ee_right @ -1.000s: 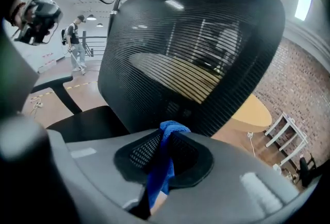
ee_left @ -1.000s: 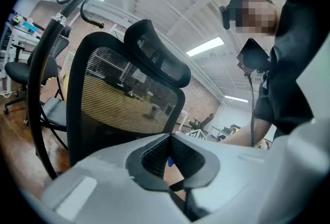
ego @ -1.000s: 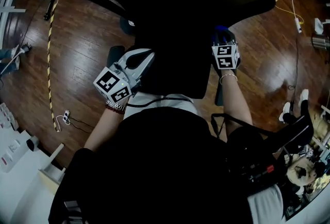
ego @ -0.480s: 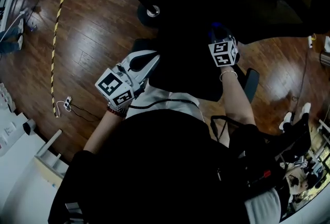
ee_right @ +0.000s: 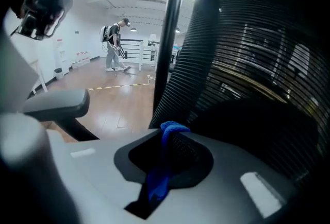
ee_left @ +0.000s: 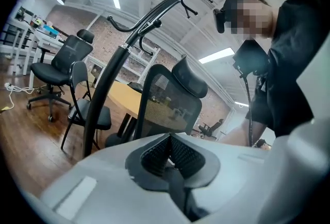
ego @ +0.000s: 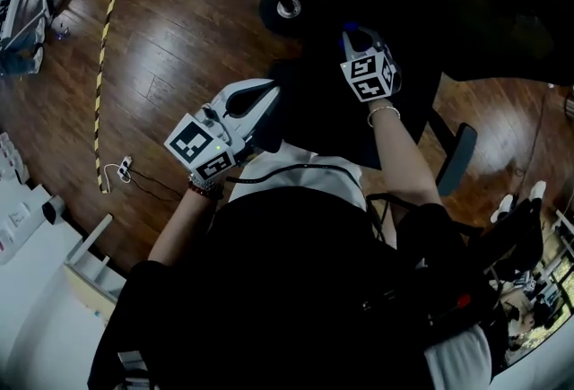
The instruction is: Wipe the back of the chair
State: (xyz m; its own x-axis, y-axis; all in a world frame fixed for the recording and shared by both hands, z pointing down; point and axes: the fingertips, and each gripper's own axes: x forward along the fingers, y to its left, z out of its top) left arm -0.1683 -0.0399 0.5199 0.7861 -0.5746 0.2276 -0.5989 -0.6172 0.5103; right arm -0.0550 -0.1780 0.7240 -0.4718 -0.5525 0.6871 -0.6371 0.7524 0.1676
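The chair back (ee_right: 247, 63) stands upright, its long axis vertical, and its dark mesh fills the right half of the right gripper view; in the head view the chair (ego: 327, 115) is a dark mass just ahead of the person, over the wood floor (ego: 152, 47). The right hand-held gripper (ee_right: 172, 133) is clenched on a blue cloth (ee_right: 162, 166); the cloth runs as a narrow strip along the seam of the jaws and bunches at their tip, just beside the lower mesh; whether it touches cannot be told. The right forearm reaches straight forward, the gripper (ego: 357, 43) pointing away from the body into the chair. The left hand-held gripper (ee_left: 169, 140) has its jaws pressed together with nothing between them; it (ego: 260, 101) is held closer to the body, elbow bent, angled forward and to the right, at the chair's left edge.
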